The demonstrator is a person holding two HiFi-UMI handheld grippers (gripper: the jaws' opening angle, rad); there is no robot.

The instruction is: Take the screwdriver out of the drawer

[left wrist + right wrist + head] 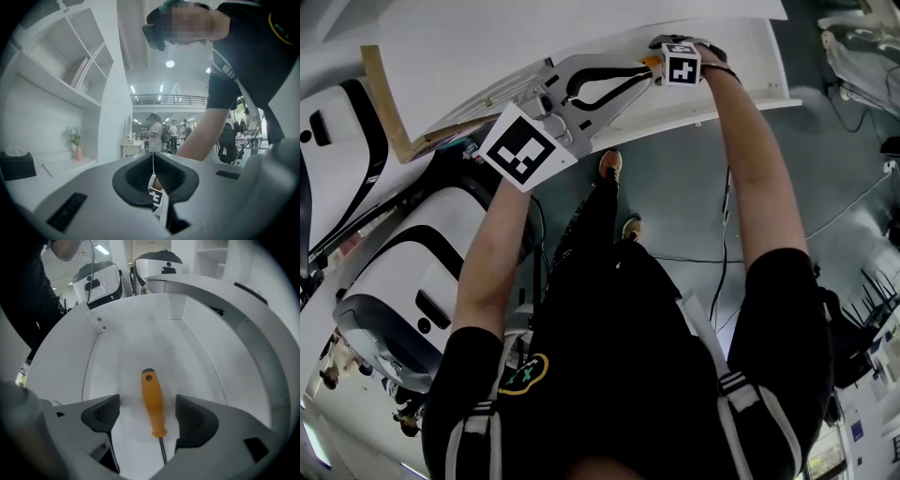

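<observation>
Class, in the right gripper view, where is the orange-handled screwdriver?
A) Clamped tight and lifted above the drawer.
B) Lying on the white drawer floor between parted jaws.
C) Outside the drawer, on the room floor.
B: the orange-handled screwdriver lies flat in the white drawer, with a gap between its handle and each jaw of the right gripper.

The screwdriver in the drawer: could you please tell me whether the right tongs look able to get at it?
Probably yes: the right tongs hang open over the open drawer, the orange-handled screwdriver lies untouched between them, and nothing covers it.
</observation>
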